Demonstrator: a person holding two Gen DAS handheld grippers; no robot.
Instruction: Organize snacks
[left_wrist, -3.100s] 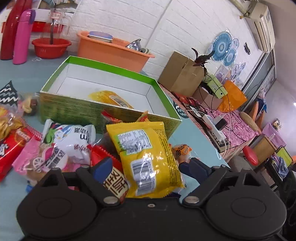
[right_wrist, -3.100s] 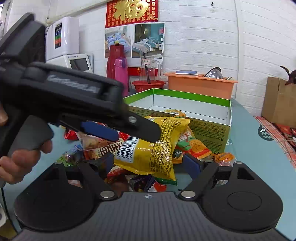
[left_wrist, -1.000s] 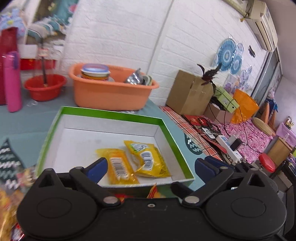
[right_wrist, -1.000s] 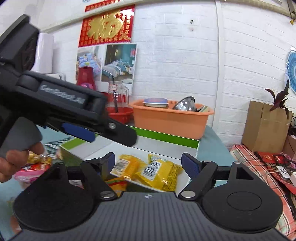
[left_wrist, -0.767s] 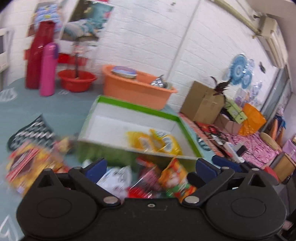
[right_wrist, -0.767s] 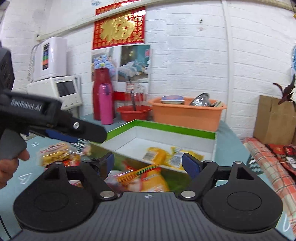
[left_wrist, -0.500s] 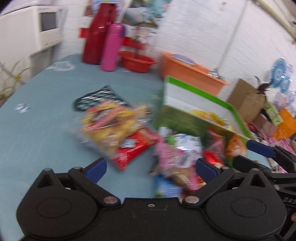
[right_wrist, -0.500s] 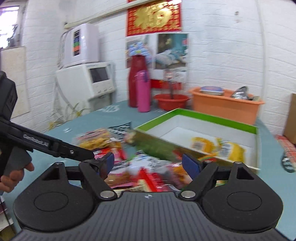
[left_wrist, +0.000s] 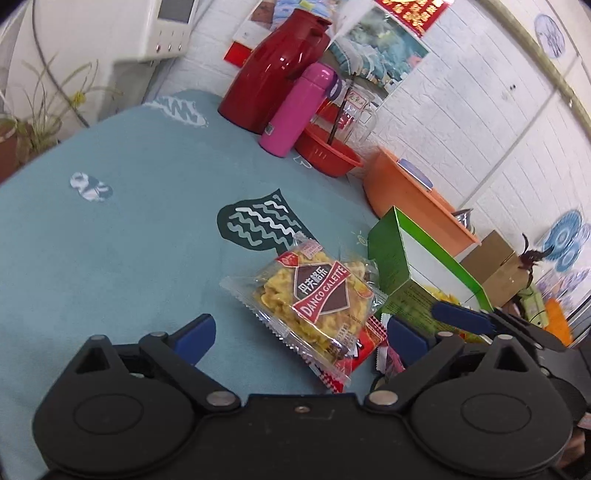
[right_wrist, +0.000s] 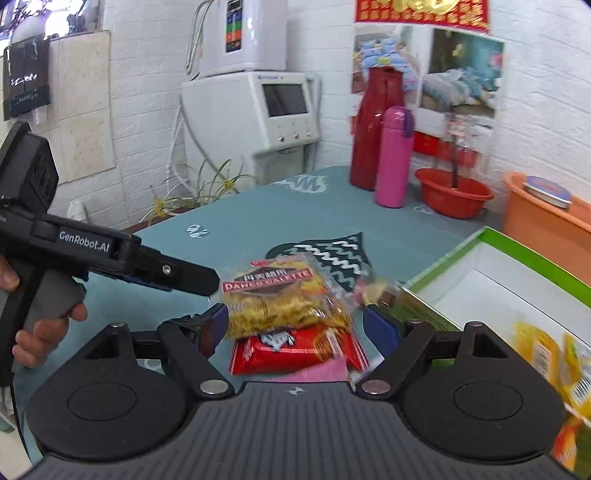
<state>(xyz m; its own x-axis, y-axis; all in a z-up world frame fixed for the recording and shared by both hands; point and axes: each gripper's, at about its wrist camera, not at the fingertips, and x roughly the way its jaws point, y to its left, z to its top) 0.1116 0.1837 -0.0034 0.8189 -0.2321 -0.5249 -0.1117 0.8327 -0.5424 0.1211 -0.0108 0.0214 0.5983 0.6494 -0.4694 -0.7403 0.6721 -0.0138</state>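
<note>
A clear Danco Galette snack pack (left_wrist: 314, 299) lies on the teal tablecloth, on top of a red snack pack (left_wrist: 360, 345). My left gripper (left_wrist: 299, 334) is open and empty, its fingers either side of the pack, just short of it. My right gripper (right_wrist: 297, 326) is open and empty, facing the same pack (right_wrist: 280, 301) and the red pack (right_wrist: 295, 350). The green box (right_wrist: 491, 273) with white inside holds yellow snack bags (right_wrist: 550, 354). The left gripper's body (right_wrist: 110, 254) shows at left in the right wrist view.
A red thermos (left_wrist: 275, 70), a pink bottle (left_wrist: 295, 110), a red bowl (left_wrist: 328, 155) and an orange tub (left_wrist: 406, 195) stand along the back wall. A white water dispenser (right_wrist: 255, 110) stands behind the table. A pink wrapper (right_wrist: 317, 373) lies by the red pack.
Both grippers swung left from the green box to the snack pile. The left gripper dropped the yellow bag in the box and now is low by the Danco Galette pack.
</note>
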